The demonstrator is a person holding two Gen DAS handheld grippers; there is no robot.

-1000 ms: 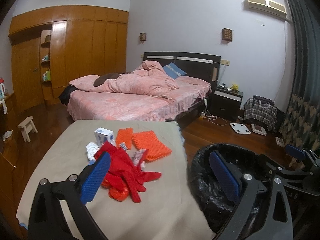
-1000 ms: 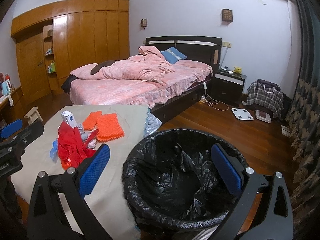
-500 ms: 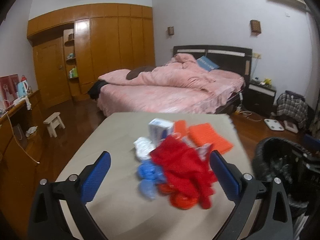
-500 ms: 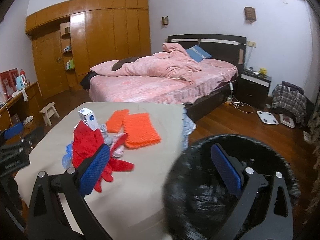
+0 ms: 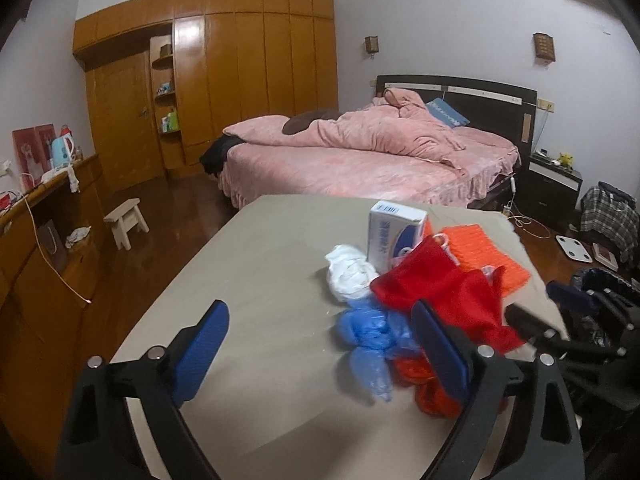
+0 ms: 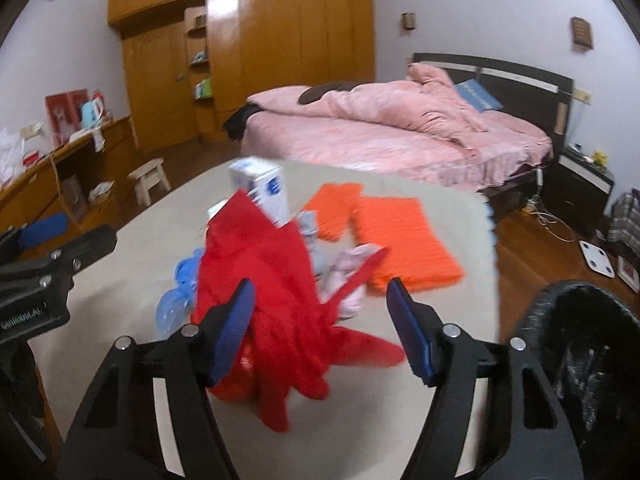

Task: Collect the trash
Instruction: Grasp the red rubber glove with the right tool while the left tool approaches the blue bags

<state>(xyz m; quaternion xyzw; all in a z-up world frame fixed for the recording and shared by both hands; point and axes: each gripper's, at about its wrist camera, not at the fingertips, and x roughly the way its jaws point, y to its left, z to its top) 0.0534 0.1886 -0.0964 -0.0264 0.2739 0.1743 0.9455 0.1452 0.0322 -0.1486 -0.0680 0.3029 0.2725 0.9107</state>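
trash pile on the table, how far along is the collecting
Done: nothing visibly. The red plastic bag, blue plastic, white wad and small box all lie on the table.
In hand: nothing held. The right gripper has just been closing, its jaws astride the red bag, not yet pinching. The left gripper is open by the blue plastic.
Left: carry everything to the black-lined bin.

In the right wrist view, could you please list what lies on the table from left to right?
Blue plastic bag → red plastic bag → larger orange mat; the bin stands off the table's right side.
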